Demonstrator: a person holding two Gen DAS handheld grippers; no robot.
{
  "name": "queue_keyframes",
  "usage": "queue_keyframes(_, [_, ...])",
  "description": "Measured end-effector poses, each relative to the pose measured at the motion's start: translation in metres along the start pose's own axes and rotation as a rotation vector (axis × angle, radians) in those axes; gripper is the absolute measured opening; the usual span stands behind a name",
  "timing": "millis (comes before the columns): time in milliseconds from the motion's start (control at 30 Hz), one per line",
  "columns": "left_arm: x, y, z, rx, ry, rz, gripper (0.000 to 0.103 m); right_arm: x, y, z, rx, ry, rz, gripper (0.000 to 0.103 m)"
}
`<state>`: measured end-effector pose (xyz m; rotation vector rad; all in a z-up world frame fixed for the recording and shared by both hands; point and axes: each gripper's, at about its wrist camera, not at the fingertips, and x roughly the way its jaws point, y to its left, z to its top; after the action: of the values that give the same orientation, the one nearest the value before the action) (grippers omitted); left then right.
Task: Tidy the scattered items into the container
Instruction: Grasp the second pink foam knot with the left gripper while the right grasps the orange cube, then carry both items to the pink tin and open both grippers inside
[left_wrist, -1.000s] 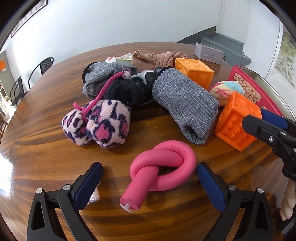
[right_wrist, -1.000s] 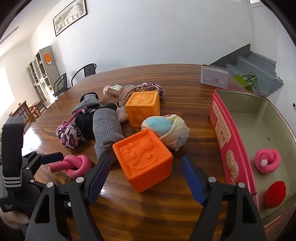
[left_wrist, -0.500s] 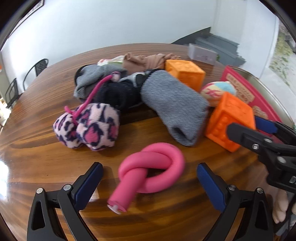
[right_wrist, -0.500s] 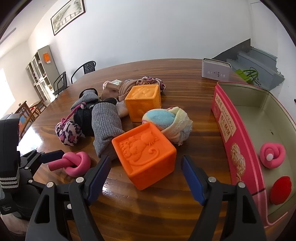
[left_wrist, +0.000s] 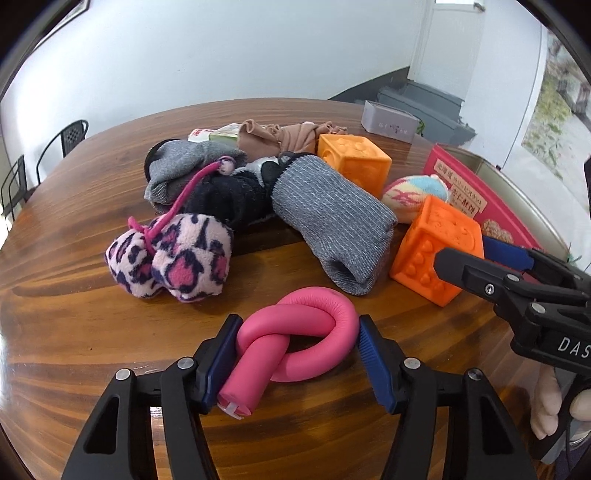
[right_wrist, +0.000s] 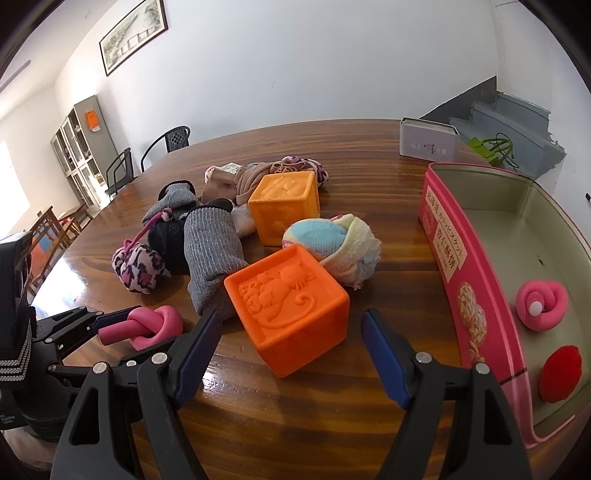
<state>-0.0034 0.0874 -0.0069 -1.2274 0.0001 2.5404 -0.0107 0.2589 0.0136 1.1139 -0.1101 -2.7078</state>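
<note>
My left gripper (left_wrist: 297, 352) is shut on a pink knotted foam tube (left_wrist: 295, 347), which rests on the wooden table (left_wrist: 74, 332); it also shows in the right wrist view (right_wrist: 147, 326). My right gripper (right_wrist: 290, 345) is open, its fingers on either side of the near orange cube (right_wrist: 288, 306), not touching it. The pink container (right_wrist: 465, 266) stands to the right and holds another pink knot (right_wrist: 541, 304) and a red pompom (right_wrist: 559, 373). A second orange cube (right_wrist: 284, 205), a pastel sock ball (right_wrist: 332, 245), a grey sock (right_wrist: 210, 258) and leopard pompoms (right_wrist: 138, 269) lie scattered.
A pile of dark and beige socks (left_wrist: 229, 173) lies mid-table. A grey tin box (right_wrist: 428, 142) stands at the far edge. Chairs (right_wrist: 170, 142) stand beyond the table. The right gripper also shows in the left wrist view (left_wrist: 517, 280), close to the right.
My left gripper moved forward and closed on the pink knot. My right gripper edged forward toward the near orange cube and stayed open.
</note>
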Motion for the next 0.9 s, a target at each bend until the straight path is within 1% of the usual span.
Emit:
queue_keyframes(100, [-0.005,0.0,-0.001,-0.002,-0.022,0.007,0.064,0.001,0.0,0.0,-0.005,0.003,0.002,0.081])
queue_keyframes(233, [-0.013,-0.007,-0.002,0.015,-0.048,-0.004,0.064,0.009,0.003,-0.001,-0.01,0.024,0.004,0.081])
queue_keyframes(367, [-0.024,-0.007,-0.001,0.02,-0.088,0.004,0.064,0.017,0.003,-0.001,-0.013,0.047,0.0,0.08])
queue_keyframes(400, [-0.025,-0.006,0.0,0.015,-0.092,0.002,0.064,0.017,0.002,-0.001,-0.006,0.047,0.001,0.074])
queue_keyframes(467, [-0.028,-0.002,0.001,-0.001,-0.1,-0.001,0.064,0.017,0.0,-0.002,-0.003,0.046,-0.034,0.065])
queue_keyframes(500, [-0.029,-0.001,0.002,-0.009,-0.103,-0.004,0.064,0.016,-0.001,-0.002,0.001,0.046,-0.029,0.062])
queue_keyframes(567, [-0.03,0.001,0.003,-0.017,-0.107,-0.005,0.064,0.013,-0.003,-0.003,0.017,0.045,-0.022,0.061])
queue_keyframes(633, [-0.033,0.0,0.002,-0.019,-0.111,-0.009,0.064,0.008,-0.003,-0.003,0.022,0.03,-0.026,0.06])
queue_keyframes(700, [-0.034,-0.001,0.003,-0.016,-0.116,-0.012,0.064,-0.002,-0.002,-0.002,0.024,-0.004,-0.023,0.06])
queue_keyframes(900, [-0.036,-0.006,0.005,-0.036,-0.121,-0.051,0.064,-0.039,-0.007,0.003,0.058,-0.122,-0.014,0.06])
